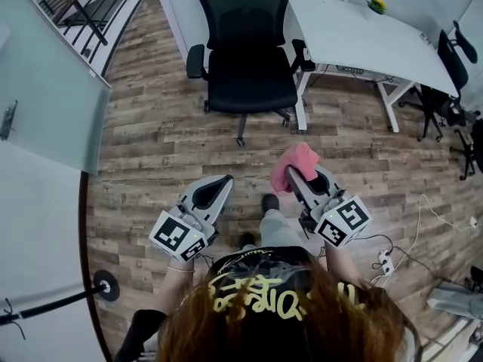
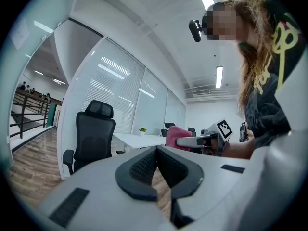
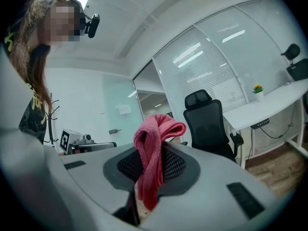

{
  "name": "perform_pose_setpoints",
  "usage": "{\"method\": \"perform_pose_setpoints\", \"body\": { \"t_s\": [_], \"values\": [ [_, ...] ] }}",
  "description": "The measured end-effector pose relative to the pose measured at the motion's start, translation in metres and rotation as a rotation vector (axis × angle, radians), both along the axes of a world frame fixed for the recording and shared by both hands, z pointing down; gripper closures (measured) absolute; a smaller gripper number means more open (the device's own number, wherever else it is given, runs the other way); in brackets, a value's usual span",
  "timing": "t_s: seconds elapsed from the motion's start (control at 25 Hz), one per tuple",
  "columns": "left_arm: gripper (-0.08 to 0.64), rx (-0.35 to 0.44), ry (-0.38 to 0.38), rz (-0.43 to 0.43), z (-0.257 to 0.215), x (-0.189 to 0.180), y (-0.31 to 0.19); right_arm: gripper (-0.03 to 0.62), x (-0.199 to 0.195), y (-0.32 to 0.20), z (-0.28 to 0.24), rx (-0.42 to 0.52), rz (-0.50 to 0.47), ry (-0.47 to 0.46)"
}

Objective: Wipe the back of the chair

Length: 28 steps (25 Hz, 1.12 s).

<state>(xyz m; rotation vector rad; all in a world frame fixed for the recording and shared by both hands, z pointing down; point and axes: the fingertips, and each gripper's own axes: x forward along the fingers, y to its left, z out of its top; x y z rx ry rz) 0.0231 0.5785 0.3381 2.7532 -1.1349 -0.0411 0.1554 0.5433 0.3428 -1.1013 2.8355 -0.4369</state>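
nearest, in the person's hands, side by side over the wood floor (image 1: 166,127): left gripper (image 2: 155,150), jaws pressed together at their tips, nothing between them. just apart from it, right gripper (image 3: 150,170), jaws clamped on a pink cloth (image 3: 155,143); cloth bunched and folded over above the pads, a short tail hanging below them. in the head view, both grippers aimed forward, cloth sticking out past the right gripper's tips.

further on, well apart from both grippers and from the cloth: black office chair (image 1: 250,74), seat turned toward the person, dark back (image 1: 243,10) upright on the far side, headrest on top, untouched by the cloth.

just beside the chair, on the right gripper's side: white desk (image 1: 362,40), with a small yellow plant (image 1: 376,4) near its far end.
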Motion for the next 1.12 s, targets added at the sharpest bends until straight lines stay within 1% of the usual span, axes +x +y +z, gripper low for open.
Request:
{"method": "perform_pose_setpoints", "body": {
  "t_s": [0.28, 0.48, 0.76, 0.96, 1.12],
  "values": [
    [0.568, 0.013, 0.002, -0.057, -0.006, 0.003, -0.054, 0.525, 0.002, -0.059, 0.001, -0.001, -0.043, -0.014],
    [0.567, 0.017, 0.002, -0.059, -0.010, 0.014, -0.100, 0.525, 0.010, -0.106, -0.004, 0.006, -0.056, -0.019],
    [0.567, 0.044, -0.005, -0.055, -0.020, 0.042, -0.162, 0.525, 0.041, -0.166, -0.005, -0.002, -0.048, -0.039],
    [0.567, 0.030, -0.009, -0.074, -0.017, 0.055, -0.191, 0.525, 0.053, -0.197, -0.005, -0.008, -0.064, -0.049],
    [0.567, 0.025, -0.004, -0.105, -0.013, 0.062, -0.204, 0.526, 0.061, -0.214, 0.001, -0.005, -0.077, -0.055]
  ]
}}
